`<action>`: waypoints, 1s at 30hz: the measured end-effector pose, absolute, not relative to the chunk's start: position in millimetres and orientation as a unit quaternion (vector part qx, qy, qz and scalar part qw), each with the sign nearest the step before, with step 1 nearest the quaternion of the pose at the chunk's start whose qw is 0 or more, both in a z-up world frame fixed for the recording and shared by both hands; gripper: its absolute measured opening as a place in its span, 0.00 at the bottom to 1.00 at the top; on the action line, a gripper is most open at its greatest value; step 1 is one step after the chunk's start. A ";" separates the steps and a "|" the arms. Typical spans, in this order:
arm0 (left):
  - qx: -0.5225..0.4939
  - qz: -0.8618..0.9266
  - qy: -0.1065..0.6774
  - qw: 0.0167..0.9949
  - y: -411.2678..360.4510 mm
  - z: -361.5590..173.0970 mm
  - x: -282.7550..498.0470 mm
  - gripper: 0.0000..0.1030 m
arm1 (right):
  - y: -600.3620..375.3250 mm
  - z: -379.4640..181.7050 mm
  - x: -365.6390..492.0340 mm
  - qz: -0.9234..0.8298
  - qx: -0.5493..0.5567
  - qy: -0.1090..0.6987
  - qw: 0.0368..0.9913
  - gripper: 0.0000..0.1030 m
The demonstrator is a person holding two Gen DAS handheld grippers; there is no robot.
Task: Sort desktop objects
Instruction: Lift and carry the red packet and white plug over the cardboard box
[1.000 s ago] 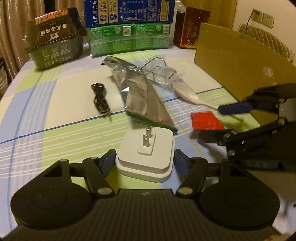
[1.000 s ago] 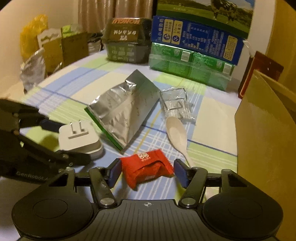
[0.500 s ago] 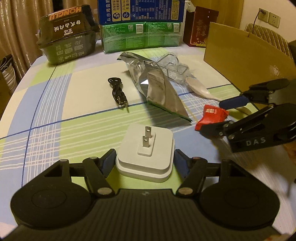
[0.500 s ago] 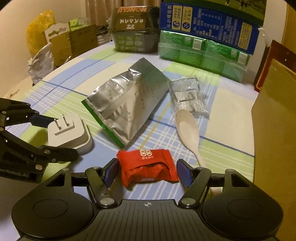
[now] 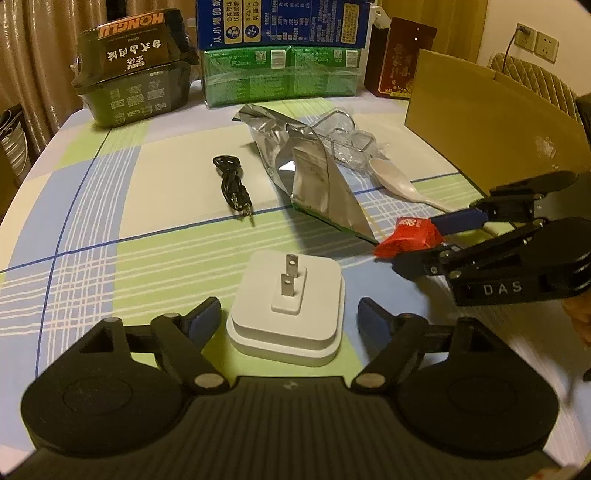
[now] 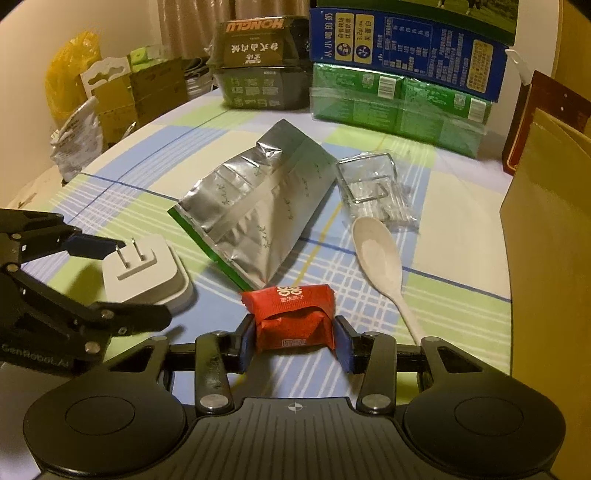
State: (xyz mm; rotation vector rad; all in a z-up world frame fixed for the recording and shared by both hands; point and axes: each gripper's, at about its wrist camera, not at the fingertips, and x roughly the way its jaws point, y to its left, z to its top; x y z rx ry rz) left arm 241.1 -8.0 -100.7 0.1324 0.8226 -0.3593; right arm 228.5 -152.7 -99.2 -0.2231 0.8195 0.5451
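Left gripper (image 5: 288, 317): jaws opening, both blue pads standing clear of the white plug adapter (image 5: 286, 306) that sits between them. The adapter rests flat on the table (image 5: 92, 221) near its near edge, prongs pointing up.

Right gripper (image 6: 295, 341): jaws closing, with the red candy packet (image 6: 291, 317) between them; both pads press against the packet's sides and the wrapper is visibly squeezed. In the left wrist view the packet appears in that gripper's tips, just right of the adapter; whether it is clear of the cloth cannot be told.

Just beyond the packet, a silver foil pouch (image 6: 258, 218) with a green edge lies flat toward the middle of the table. To its right lies a white plastic spoon (image 6: 376, 254), bowl away from the near edge, handle running back beside the right gripper. Past the spoon's bowl, a clear plastic bag holding a wire item (image 6: 373, 188) touches the pouch's right side.

Left of the pouch, apart from it, a coiled black audio cable (image 5: 234, 186) lies on the cloth.

Along the right edge stands a brown cardboard box (image 5: 480, 122).

At the far edge: a dark HONGLU food package (image 5: 136, 81) on the left, green cartons (image 5: 280, 74) with a blue carton (image 5: 284, 22) stacked on top, and a red box (image 5: 402, 62) to their right
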 end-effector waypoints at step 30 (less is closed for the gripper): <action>0.037 -0.151 0.402 0.902 -8.3 -93.3 238.4 0.60 | -161.4 -84.1 219.2 0.235 -0.083 0.375 0.893 0.38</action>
